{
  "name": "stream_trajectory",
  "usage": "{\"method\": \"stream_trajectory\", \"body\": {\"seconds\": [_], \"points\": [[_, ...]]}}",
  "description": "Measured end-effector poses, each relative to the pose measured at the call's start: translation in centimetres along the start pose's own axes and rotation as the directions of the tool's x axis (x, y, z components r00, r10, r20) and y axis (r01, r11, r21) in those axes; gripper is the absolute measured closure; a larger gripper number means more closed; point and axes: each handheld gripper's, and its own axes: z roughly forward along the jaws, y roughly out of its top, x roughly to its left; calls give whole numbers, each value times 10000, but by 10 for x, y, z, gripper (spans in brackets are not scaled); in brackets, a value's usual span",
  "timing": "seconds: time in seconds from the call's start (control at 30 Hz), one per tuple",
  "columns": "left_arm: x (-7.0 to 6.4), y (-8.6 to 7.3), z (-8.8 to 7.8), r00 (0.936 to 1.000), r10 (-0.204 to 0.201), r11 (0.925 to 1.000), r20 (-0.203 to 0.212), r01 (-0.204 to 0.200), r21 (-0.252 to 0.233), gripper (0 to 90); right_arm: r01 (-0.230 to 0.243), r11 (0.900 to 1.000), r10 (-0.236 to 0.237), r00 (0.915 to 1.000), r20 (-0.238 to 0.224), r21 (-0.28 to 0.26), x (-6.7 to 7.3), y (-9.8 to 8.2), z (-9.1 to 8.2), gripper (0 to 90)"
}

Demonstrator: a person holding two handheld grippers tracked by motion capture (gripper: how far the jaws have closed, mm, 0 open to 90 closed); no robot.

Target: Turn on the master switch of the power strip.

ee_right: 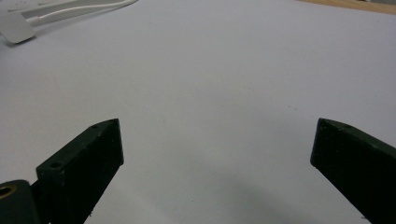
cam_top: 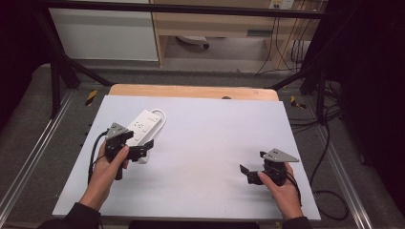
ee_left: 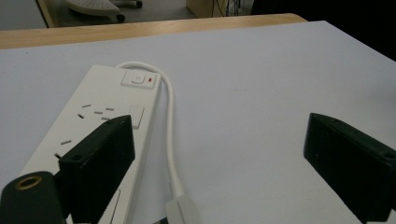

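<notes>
A white power strip [cam_top: 143,125] lies on the white table top [cam_top: 210,143] at the left, its white cord [cam_top: 161,119] looping round its far end and back along its side. In the left gripper view the power strip [ee_left: 88,121] shows its switch [ee_left: 137,79] with a red light, and the cord [ee_left: 172,135] ends in a white plug [ee_left: 182,212] near the bottom. My left gripper [cam_top: 143,150] [ee_left: 219,154] is open at the strip's near end, its left jaw over the strip. My right gripper [cam_top: 250,172] [ee_right: 217,158] is open over bare table at the right.
A wooden table edge [cam_top: 191,90] shows beyond the white top. A black frame [cam_top: 62,62] stands around the table, with cables [cam_top: 329,143] on the floor at the right. The plug [ee_right: 16,28] and cord [ee_right: 74,9] appear at the far left in the right gripper view.
</notes>
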Motion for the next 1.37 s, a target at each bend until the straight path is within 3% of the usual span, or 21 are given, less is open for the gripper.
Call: {"method": "stream_trajectory", "body": {"seconds": [0.37, 0.7, 0.9, 1.13, 1.33, 1.37], "points": [[6, -16, -31, 9999, -163, 9991, 8, 164, -394, 86, -7, 10000, 7, 10000, 85, 11, -1, 0, -1, 29], [13, -42, -51, 9996, -272, 9981, -50, 269, -550, 86, -36, 10000, 36, 9999, 156, 31, -2, -1, 0, 29], [14, -55, -59, 9999, 79, 9979, -62, -83, -640, 85, -71, 10000, 70, 9998, 199, 54, -3, -2, 0, 28], [20, -71, -67, 9994, 205, 9981, -276, -221, -575, 81, -41, 9999, 34, 9990, 449, 165, -6, -3, 2, 28], [32, -84, -75, 9975, 108, 9972, -701, -159, -725, 93, -205, 9969, 129, 9949, 998, 754, -8, -8, 16, 29], [32, -84, -75, 9975, 108, 9972, -701, -159, -725, 92, -41, 9949, -72, 9937, 1114, 1003, -9, -9, 21, 28]]}}
